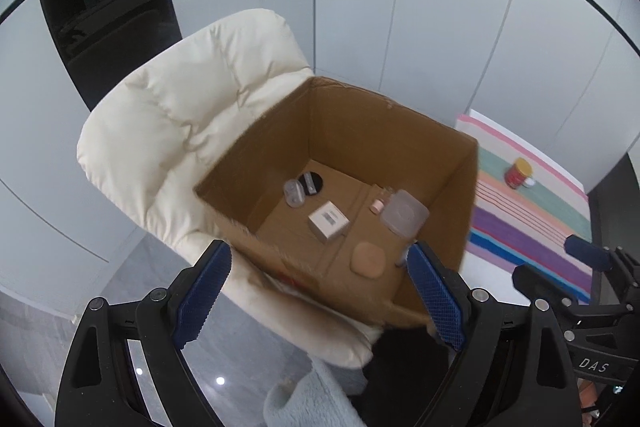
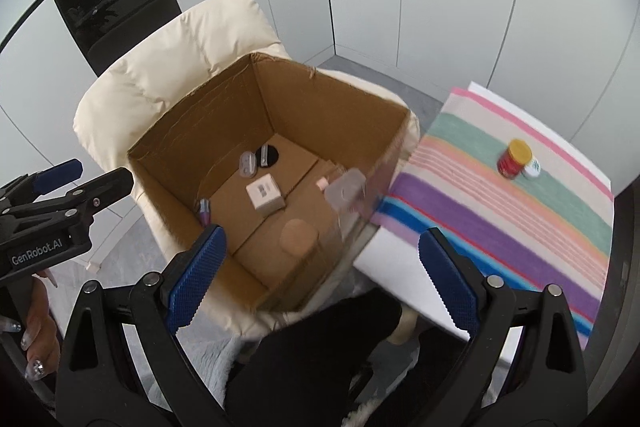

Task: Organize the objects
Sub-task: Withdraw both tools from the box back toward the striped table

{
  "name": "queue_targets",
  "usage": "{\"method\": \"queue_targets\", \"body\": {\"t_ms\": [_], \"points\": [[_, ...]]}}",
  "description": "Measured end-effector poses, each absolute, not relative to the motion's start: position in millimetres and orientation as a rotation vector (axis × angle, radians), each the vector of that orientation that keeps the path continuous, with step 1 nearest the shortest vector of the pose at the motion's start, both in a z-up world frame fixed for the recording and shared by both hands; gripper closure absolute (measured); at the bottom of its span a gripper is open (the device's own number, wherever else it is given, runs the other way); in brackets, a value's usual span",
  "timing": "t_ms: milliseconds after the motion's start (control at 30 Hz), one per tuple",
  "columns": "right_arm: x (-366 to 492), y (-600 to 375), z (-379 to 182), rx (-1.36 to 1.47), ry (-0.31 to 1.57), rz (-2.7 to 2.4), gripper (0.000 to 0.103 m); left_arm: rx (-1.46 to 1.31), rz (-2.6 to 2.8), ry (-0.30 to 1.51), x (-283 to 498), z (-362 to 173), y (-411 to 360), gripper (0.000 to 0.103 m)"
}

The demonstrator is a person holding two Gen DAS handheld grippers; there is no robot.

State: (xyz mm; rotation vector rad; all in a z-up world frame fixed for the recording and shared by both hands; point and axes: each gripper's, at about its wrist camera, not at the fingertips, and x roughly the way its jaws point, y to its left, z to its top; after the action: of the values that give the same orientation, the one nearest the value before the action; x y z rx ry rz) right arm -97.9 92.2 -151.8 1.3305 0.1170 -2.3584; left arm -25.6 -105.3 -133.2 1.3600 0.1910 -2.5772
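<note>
Both the left gripper (image 1: 320, 267) and right gripper (image 2: 322, 251) hang released and empty above the cardboard box (image 1: 384, 131) on the cream chair (image 1: 180, 115).

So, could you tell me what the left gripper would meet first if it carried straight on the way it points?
Probably the open brown cardboard box, reaching its floor near the small white carton; depth is unclear.

1. I am looking into a home-like room: a padded cream chair (image 1: 192, 131) holds an open cardboard box (image 1: 400, 147).
2. I see pale panelled walls (image 1: 440, 7), glossy grey floor (image 1: 248, 351), and a striped cloth (image 2: 520, 227) on a white tabletop (image 2: 396, 259).
</note>
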Motion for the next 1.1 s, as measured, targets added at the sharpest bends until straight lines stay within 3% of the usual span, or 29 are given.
{"method": "queue_targets", "body": {"t_ms": [367,1100], "points": [[-72,111,-149,1.324,0.08,-2.385,0.005,1.318,-2.616,0.224,-4,-143,-88,0.012],[-75,255,-144,1.412,-0.119,-2.662,0.005,1.449,-2.821,0.037,-57,-154,25,0.012]]}}
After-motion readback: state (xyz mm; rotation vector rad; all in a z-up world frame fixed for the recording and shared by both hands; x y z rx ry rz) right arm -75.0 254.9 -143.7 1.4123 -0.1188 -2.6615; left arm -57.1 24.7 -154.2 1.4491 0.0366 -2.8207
